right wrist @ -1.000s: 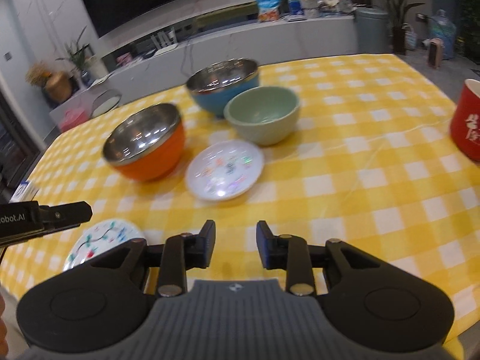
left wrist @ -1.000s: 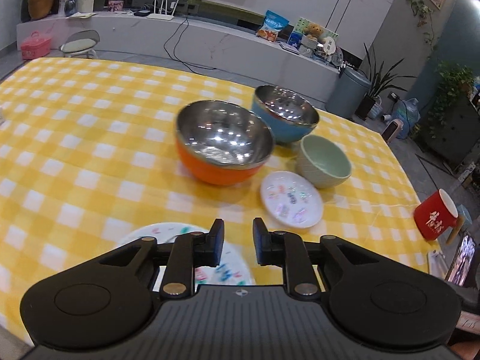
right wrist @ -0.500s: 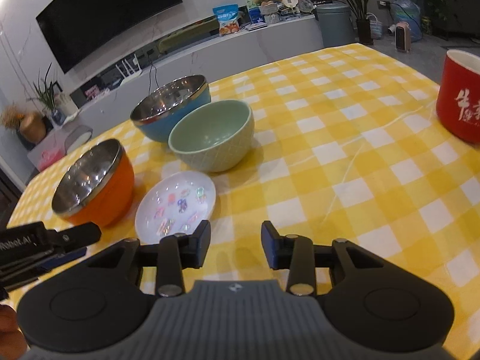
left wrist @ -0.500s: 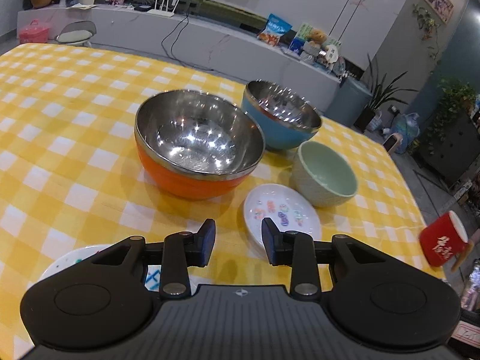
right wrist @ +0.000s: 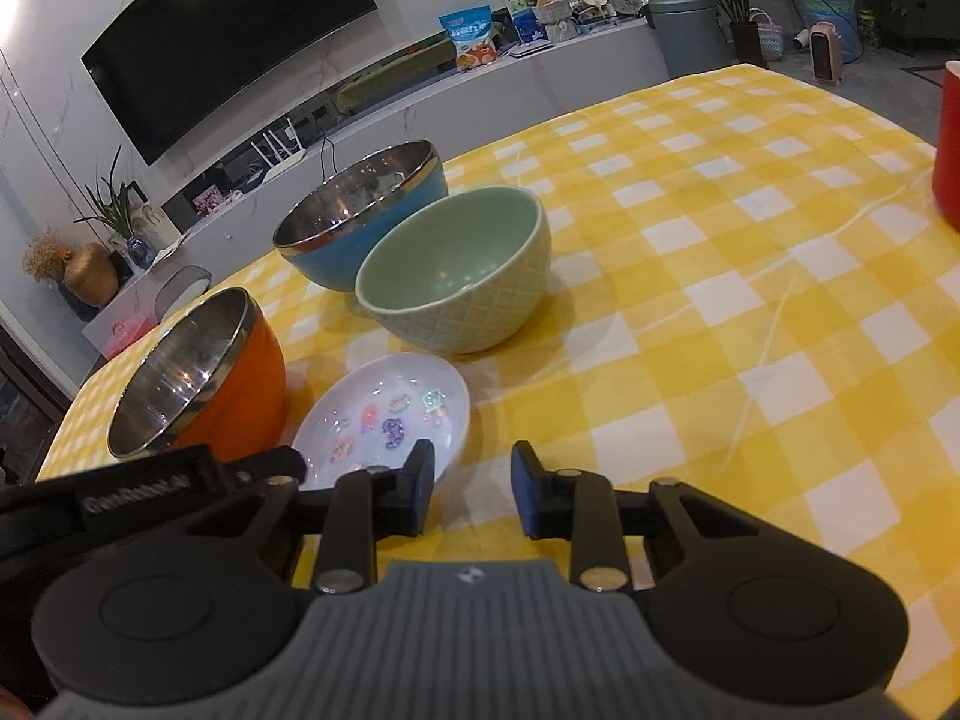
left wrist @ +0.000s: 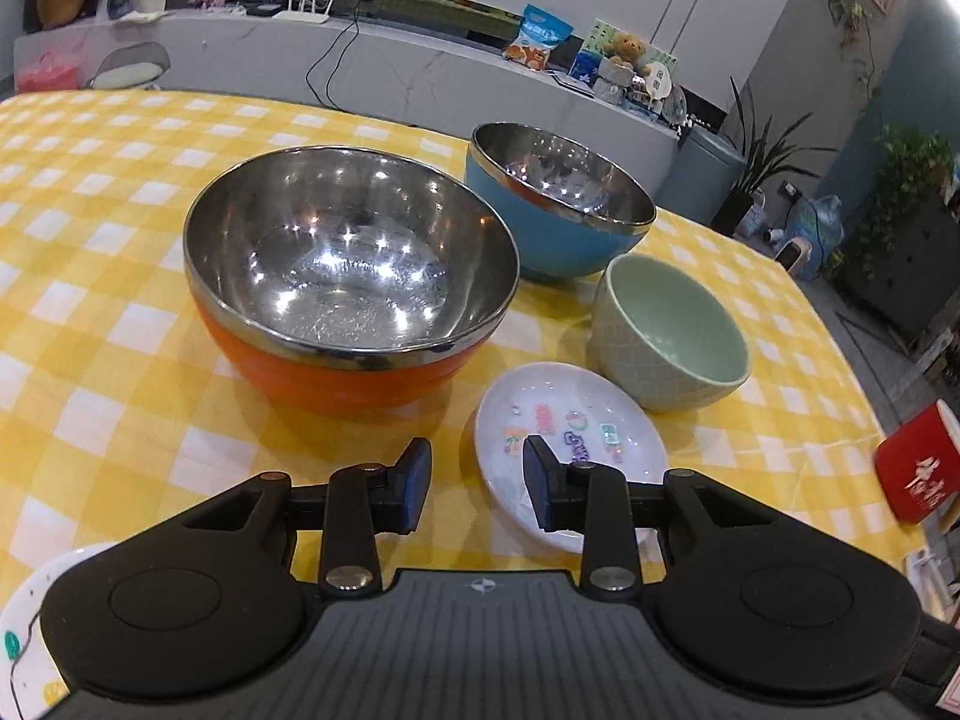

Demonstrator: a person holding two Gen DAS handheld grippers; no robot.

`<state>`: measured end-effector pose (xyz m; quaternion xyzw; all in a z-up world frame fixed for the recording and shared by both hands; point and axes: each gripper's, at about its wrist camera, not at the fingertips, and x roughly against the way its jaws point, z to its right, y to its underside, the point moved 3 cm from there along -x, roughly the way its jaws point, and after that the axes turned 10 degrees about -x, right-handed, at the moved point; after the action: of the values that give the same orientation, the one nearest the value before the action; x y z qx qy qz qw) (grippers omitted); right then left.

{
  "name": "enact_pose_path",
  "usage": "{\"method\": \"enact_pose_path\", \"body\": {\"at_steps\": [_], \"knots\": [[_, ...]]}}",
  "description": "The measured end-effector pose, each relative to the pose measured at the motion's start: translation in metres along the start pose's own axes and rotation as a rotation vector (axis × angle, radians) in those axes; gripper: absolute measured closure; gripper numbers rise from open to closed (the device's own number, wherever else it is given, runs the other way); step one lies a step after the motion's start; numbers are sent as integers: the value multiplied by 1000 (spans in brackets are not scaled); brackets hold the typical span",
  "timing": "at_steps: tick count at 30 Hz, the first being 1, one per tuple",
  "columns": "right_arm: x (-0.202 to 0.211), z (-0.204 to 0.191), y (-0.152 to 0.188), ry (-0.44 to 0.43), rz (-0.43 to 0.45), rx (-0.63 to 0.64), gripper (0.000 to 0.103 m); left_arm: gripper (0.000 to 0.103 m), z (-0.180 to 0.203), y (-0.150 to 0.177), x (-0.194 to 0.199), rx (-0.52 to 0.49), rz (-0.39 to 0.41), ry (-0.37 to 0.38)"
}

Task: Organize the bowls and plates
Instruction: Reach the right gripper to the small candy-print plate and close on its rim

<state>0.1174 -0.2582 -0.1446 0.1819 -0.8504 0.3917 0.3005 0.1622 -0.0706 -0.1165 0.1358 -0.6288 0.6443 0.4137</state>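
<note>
An orange steel bowl (left wrist: 351,294) (right wrist: 198,378), a blue steel bowl (left wrist: 558,210) (right wrist: 366,210) and a pale green bowl (left wrist: 669,333) (right wrist: 459,276) stand on the yellow checked table (left wrist: 90,240). A small white plate with coloured prints (left wrist: 570,441) (right wrist: 387,420) lies in front of them. A second patterned plate (left wrist: 18,648) peeks out at the lower left. My left gripper (left wrist: 477,483) is open and empty, just short of the small plate and orange bowl. My right gripper (right wrist: 471,495) is open and empty at the small plate's near right edge.
A red mug (left wrist: 918,471) (right wrist: 948,144) stands near the table's right edge. The left gripper's body (right wrist: 150,492) shows in the right wrist view, beside the orange bowl. A TV counter with clutter (left wrist: 420,72) lies beyond the table.
Both grippers have moved forward and lower toward the bowls and small plate, which now look larger. Both sets of jaws have opened somewhat wider. Nothing was picked up.
</note>
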Motion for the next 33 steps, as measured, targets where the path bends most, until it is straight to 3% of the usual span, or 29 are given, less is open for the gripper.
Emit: {"method": "enact_pose_path", "body": {"at_steps": [6, 12, 21, 33], "knots": [[-6, -5, 4, -14, -8, 18, 92, 83, 10, 2, -4, -74, -21, -37], [-3, -6, 3, 1, -23, -5, 97, 95, 15, 6, 1, -103, -32, -50], [18, -12, 2, 27, -82, -41, 99, 96, 15, 7, 29, -77, -49, -40], [65, -42, 22, -69, -131, 13, 99, 95, -5, 16, 94, -44, -32, -64]]}}
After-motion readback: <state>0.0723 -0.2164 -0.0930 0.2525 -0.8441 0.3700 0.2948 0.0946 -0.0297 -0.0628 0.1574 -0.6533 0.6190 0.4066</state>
